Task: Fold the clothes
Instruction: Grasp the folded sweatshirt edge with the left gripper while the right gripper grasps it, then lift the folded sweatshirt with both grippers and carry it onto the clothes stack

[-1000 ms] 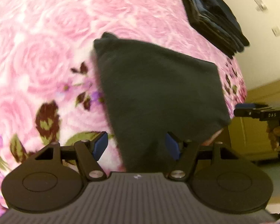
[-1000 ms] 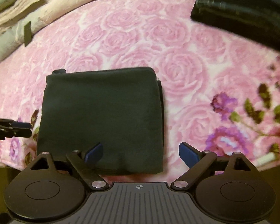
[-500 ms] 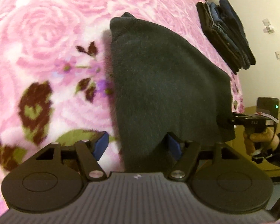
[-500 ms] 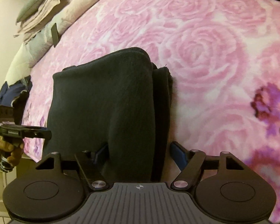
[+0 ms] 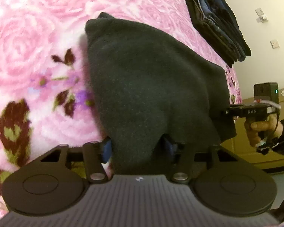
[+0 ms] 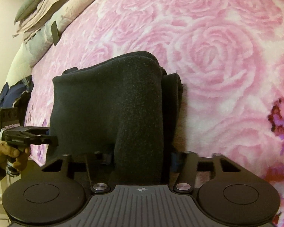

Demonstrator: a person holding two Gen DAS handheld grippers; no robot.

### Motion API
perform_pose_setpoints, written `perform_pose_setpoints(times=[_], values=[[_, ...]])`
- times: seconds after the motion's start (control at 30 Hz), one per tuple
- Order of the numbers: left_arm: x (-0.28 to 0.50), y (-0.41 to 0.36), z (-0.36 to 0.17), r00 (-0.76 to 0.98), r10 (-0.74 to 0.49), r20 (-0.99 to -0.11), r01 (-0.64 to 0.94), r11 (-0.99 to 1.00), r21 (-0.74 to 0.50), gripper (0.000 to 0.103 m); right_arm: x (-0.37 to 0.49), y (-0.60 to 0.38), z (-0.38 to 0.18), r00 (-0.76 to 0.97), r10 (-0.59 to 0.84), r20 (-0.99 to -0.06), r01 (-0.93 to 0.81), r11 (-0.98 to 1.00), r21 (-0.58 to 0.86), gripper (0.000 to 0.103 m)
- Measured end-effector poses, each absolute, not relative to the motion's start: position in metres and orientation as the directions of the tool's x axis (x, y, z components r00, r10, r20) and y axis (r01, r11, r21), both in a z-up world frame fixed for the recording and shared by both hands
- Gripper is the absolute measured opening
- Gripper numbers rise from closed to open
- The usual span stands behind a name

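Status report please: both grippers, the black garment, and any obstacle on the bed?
Left gripper and right gripper just closing, each pinching the near edge of the folded black garment. Garment bunched between them. Dark folded stack lies clear beyond.

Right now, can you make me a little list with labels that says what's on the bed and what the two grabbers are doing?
Surface: pink rose-patterned blanket
Main item: folded black fleece garment, near edge bunched up
Left gripper: jaws have just been closing, pinching the garment's near edge
Right gripper: jaws have just been closing, pinching the same near edge at the other corner
Other clothes: stack of folded dark clothes at the far side
Bedding: pile of beige and grey bedding beyond the blanket
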State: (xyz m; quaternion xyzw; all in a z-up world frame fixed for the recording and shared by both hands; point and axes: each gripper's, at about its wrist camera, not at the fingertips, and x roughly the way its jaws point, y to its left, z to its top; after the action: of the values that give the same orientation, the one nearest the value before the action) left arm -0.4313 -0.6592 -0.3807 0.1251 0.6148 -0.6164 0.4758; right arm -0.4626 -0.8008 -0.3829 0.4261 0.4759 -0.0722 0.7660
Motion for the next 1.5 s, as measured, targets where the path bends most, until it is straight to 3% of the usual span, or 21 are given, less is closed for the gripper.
perform_pose_setpoints(times=[0.13, 0.73, 1.1, 1.5], values=[[-0.427, -0.652, -0.364, -0.506, -0.45, -0.736, 0.739, 0.214, -0.639, 0.025, -0.463, -0.799, -0.365, 0.542, 0.282, -0.792, 0.533, 0.613, 0.584, 0.032], [-0.393, -0.684, -0.235, -0.458, -0.551, -0.698, 0.797, 0.093, -0.597, 0.022, -0.451, -0.806, -0.241, 0.642, 0.158, -0.751, 0.536, 0.608, 0.586, 0.031], [-0.383, -0.798, -0.142, -0.481, -0.589, -0.65, 0.852, -0.137, -0.506, 0.022, -0.485, -0.869, -0.154, 0.735, -0.058, -0.676, 0.564, 0.607, 0.561, 0.03], [-0.423, -0.992, -0.134, -0.52, -0.579, -0.628, 0.838, -0.204, -0.506, 0.022, -0.553, -1.05, -0.12, 0.742, -0.127, -0.659, 0.591, 0.588, 0.552, 0.031]])
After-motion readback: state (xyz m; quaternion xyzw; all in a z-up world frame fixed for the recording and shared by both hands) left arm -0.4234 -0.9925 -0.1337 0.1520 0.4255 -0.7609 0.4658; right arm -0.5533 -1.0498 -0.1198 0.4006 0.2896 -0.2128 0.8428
